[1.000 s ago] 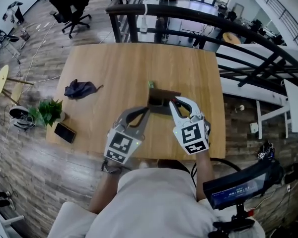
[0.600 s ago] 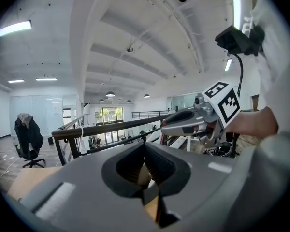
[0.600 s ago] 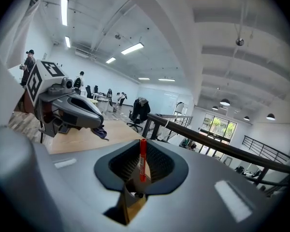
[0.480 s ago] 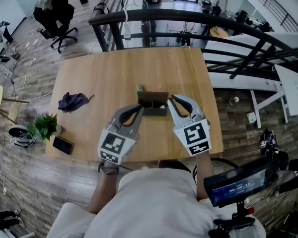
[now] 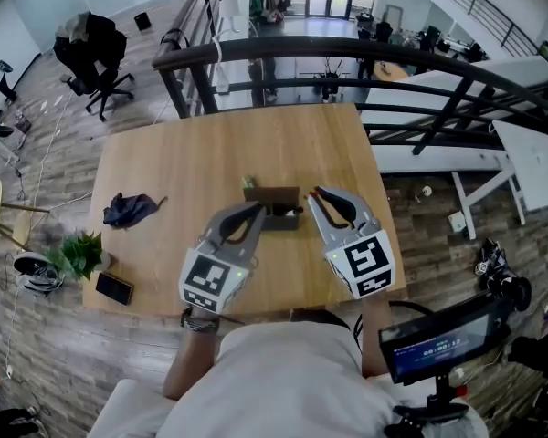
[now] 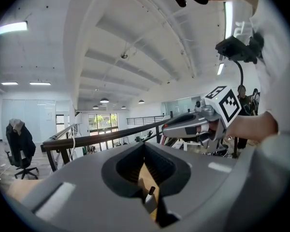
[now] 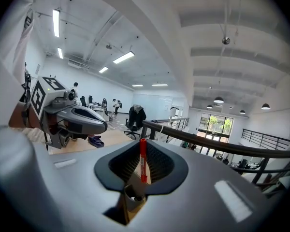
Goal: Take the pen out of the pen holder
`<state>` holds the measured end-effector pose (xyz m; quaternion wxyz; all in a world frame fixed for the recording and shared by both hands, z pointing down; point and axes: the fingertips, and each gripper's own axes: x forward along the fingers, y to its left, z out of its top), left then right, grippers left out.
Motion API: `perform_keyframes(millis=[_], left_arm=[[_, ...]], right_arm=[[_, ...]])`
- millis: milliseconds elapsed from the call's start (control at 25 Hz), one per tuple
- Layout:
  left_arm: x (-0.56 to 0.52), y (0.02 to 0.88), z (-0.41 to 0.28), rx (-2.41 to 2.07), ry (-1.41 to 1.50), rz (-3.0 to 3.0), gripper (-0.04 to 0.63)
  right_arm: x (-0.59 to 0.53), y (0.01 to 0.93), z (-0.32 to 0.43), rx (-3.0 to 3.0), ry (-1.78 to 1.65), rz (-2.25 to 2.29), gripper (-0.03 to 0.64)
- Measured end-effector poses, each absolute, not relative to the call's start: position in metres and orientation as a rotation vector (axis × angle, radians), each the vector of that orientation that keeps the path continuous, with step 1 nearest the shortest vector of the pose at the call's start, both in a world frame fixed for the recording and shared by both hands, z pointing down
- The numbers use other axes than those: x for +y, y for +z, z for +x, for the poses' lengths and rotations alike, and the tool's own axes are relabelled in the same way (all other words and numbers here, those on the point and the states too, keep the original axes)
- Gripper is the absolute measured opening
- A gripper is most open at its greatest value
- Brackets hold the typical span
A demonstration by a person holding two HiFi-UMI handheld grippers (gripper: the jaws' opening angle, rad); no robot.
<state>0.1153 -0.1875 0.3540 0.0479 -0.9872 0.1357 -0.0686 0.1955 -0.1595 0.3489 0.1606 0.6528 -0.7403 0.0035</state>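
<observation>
A brown pen holder stands on the wooden table, with a green pen at its far left corner. My left gripper is shut at the holder's left wall. In the left gripper view the brown wall and a dark pen tip show between the jaws. My right gripper sits just right of the holder, shut on a red pen that stands upright in the jaws. The pen's lower end hangs close above the holder.
A dark blue cloth lies on the table's left side. A potted plant and a black phone sit at the near left corner. A black railing runs behind the table. A small screen is at my right.
My right gripper with the red pen has drawn slightly to the right, off the holder. The left gripper has stayed at the holder. The head view has shifted.
</observation>
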Motion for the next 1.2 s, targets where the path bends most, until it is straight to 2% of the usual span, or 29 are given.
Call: perform_keyframes(millis=[1200], left_arm=[[-0.186,0.36,0.116,0.398,-0.225,-3.002,0.0]], right_arm=[[-0.162,0.347,0.194,-2.121,-0.006,1.92,0.037]])
